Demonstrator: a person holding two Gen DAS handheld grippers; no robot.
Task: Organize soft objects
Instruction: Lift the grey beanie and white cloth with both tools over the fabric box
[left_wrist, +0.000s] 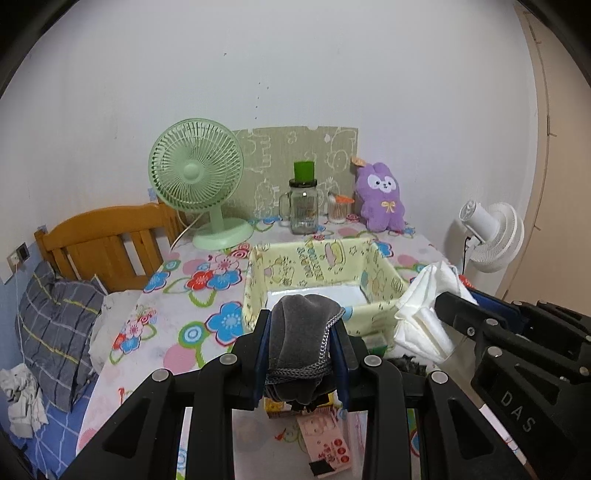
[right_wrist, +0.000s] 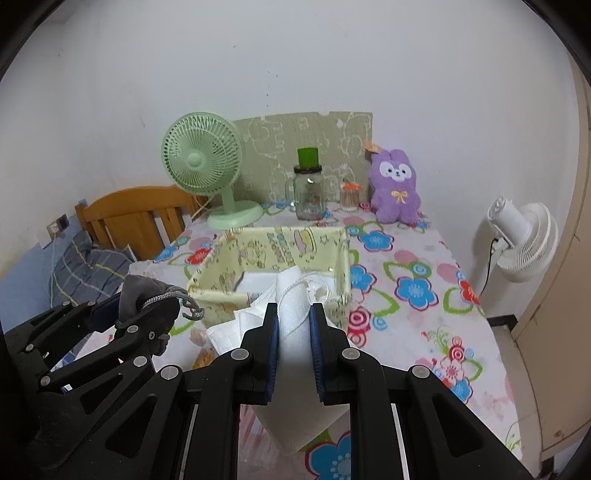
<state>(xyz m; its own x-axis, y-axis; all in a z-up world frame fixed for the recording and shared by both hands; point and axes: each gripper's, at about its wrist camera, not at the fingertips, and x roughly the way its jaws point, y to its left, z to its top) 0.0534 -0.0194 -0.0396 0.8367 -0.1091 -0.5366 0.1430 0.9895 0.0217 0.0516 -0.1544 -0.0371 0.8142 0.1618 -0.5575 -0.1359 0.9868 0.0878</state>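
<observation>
My left gripper (left_wrist: 302, 325) is shut on a grey cloth pouch (left_wrist: 301, 339) with a stitched edge, held just in front of the yellow fabric box (left_wrist: 314, 266). My right gripper (right_wrist: 293, 314) is shut on a folded white cloth (right_wrist: 295, 354) with a thin string, held at the near edge of the same box (right_wrist: 273, 247). The box is open and shows a white floor. In the left wrist view the white cloth (left_wrist: 424, 314) and right gripper fingers (left_wrist: 465, 314) show at right. In the right wrist view the grey pouch (right_wrist: 147, 295) shows at left.
A flowered tablecloth (right_wrist: 406, 288) covers the table. At the back stand a green fan (left_wrist: 199, 184), a glass jar with a green cup (left_wrist: 303, 206), a small cotton-swab container (left_wrist: 338, 210) and a purple plush rabbit (left_wrist: 380, 199). A white fan (right_wrist: 524, 240) stands right; a bed with a pillow (left_wrist: 55, 325) lies left.
</observation>
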